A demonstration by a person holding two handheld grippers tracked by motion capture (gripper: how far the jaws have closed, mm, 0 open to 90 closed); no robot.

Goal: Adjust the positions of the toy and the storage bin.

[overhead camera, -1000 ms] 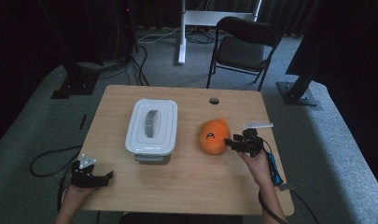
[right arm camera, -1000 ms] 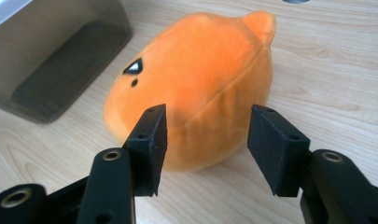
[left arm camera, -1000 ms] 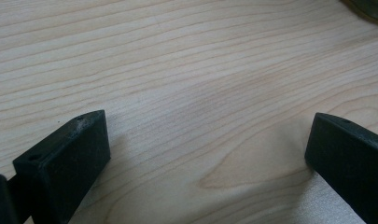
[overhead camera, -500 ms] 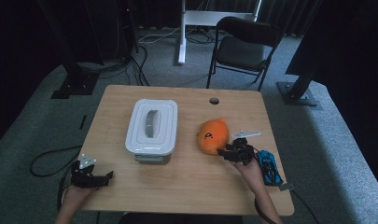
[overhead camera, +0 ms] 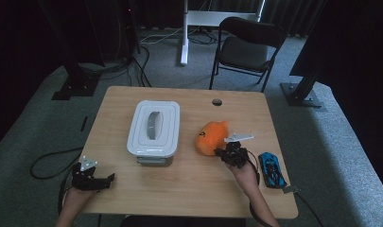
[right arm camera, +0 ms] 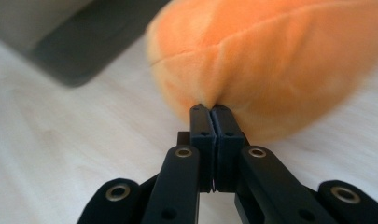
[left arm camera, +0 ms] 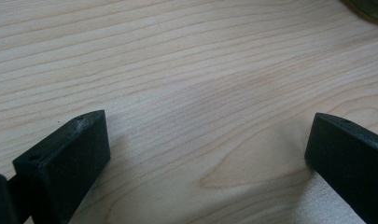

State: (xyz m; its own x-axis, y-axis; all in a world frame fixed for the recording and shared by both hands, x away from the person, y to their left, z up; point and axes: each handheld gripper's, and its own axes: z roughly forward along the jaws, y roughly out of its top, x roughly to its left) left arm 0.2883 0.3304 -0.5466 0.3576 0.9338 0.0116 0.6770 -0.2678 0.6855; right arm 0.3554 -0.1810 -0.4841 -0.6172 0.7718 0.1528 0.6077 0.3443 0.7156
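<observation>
Since a second ago, the right gripper (overhead camera: 225, 153) has slid leftward and down to the near edge of the soft orange plush toy (overhead camera: 212, 136), and its jaws have just been closing onto the fabric; the left gripper (overhead camera: 100, 180) has kept its place.

From the high view, the right forearm reaches in from the bottom edge, the hand angled up and left toward the toy, which lies right of centre on the pale wooden table (overhead camera: 194, 189). A small blue toy car (overhead camera: 271, 169) sits just right of that hand. The left hand rests at the table's near left corner. A white rectangular plastic box (overhead camera: 153, 133) with a grey handle stands left of centre, its lid on, so its contents cannot be told. Beyond the table stands a black folding chair (overhead camera: 248, 47) on grey carpet.

Along the left gripper view, the two black jaws stand wide apart, low over bare wood grain.

Through the right gripper view, the jaws meet, pinching a small fold of the orange plush; a blurred grey shape behind is probably the box.
</observation>
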